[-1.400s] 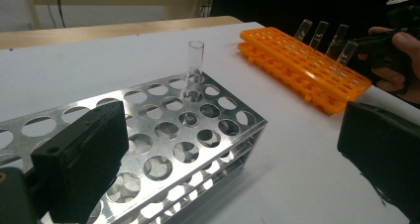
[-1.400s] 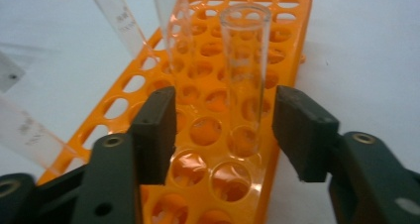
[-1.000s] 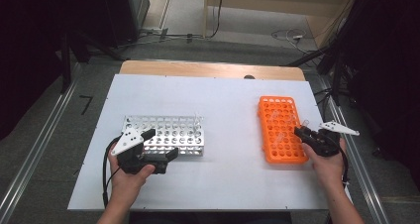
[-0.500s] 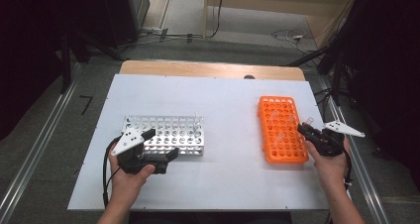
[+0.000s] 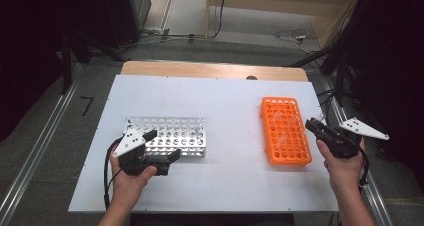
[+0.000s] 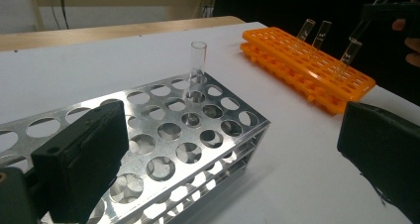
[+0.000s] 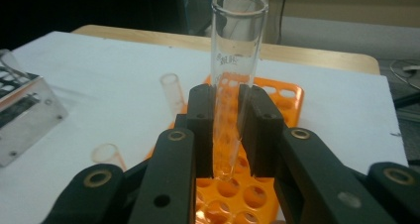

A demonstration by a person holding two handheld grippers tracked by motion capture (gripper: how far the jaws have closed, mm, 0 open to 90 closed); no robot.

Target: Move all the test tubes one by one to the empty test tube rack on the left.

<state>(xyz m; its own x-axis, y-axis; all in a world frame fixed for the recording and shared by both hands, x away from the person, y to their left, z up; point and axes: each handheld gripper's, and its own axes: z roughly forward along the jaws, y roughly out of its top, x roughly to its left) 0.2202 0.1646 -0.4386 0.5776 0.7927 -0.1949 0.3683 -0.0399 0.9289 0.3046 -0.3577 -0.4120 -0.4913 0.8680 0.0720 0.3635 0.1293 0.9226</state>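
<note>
My right gripper (image 7: 230, 130) is shut on a clear glass test tube (image 7: 235, 60), held upright with its round bottom just above the holes of the orange rack (image 7: 277, 95). In the high view this right gripper (image 5: 312, 124) hovers at the right edge of the orange rack (image 5: 285, 131). Two more tubes (image 7: 171, 92) lean in that rack. My left gripper (image 5: 162, 145) stands open at the front of the silver metal rack (image 5: 165, 136), still, with nothing between its jaws. One tube (image 6: 198, 65) stands upright in the silver rack (image 6: 163, 135).
The racks lie on a white tabletop (image 5: 225, 101) with a wooden strip (image 5: 210, 70) along its far edge. Cables and dark equipment lie on the floor beyond the table. Bare white surface separates the two racks.
My right gripper has risen and drawn slightly back, lifting the tube up from the orange rack. The left hand has stayed put.
</note>
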